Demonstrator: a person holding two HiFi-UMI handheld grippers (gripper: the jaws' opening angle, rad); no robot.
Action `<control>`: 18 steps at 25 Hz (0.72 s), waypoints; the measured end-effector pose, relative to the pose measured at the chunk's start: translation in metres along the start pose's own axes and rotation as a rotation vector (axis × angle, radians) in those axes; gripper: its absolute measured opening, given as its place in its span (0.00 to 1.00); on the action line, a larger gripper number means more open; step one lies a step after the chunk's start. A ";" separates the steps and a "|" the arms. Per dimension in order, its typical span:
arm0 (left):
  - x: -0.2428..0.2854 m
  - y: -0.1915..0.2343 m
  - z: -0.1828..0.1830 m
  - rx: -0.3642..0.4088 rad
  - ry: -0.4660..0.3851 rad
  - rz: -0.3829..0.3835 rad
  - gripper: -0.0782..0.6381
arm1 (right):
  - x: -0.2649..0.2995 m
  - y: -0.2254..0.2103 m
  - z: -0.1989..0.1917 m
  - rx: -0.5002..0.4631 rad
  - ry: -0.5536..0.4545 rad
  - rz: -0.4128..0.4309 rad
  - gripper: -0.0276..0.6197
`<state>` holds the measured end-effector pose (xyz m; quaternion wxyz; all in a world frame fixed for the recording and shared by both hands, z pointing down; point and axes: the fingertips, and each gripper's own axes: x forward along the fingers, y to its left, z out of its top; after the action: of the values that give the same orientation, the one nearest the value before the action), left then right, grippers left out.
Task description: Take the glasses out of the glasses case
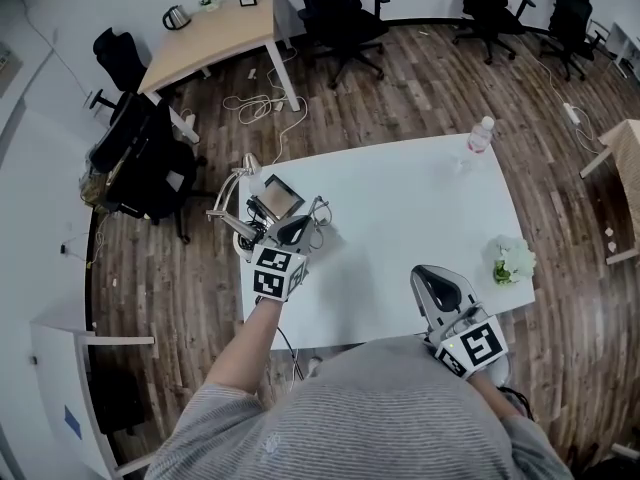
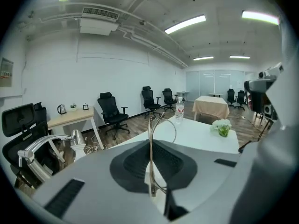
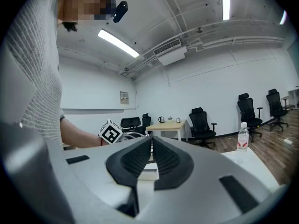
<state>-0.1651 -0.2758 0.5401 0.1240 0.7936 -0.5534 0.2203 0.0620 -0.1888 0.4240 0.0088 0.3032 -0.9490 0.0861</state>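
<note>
My left gripper (image 1: 293, 228) hangs above the left part of the white table (image 1: 400, 208), shut on the thin metal glasses (image 2: 150, 129). In the left gripper view the frame stands on edge between the dark pads, with one lens ring curving off to the right. Just beyond this gripper in the head view lies the glasses case (image 1: 277, 198), open and showing a brownish inside. My right gripper (image 1: 438, 286) is near the table's front edge. Its jaws (image 3: 152, 139) meet at the tips and hold nothing.
A silver desk lamp (image 1: 240, 183) stands at the table's left edge beside the case. A water bottle (image 1: 481, 135) is at the far right corner and a small flower pot (image 1: 513, 260) at the right edge. Office chairs, a wooden table (image 1: 215, 33) and floor cables lie beyond.
</note>
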 end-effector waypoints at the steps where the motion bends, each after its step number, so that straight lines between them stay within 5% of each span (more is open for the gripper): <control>1: -0.003 -0.002 0.004 -0.009 -0.014 -0.001 0.14 | 0.000 0.000 0.000 -0.001 -0.001 0.002 0.07; 18: -0.023 -0.022 0.034 -0.044 -0.107 -0.024 0.14 | 0.002 0.000 -0.010 -0.066 0.066 -0.001 0.06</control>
<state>-0.1441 -0.2642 0.5000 0.1141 0.8078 -0.5545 0.1642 0.0603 -0.1884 0.4344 0.0502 0.3001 -0.9504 0.0649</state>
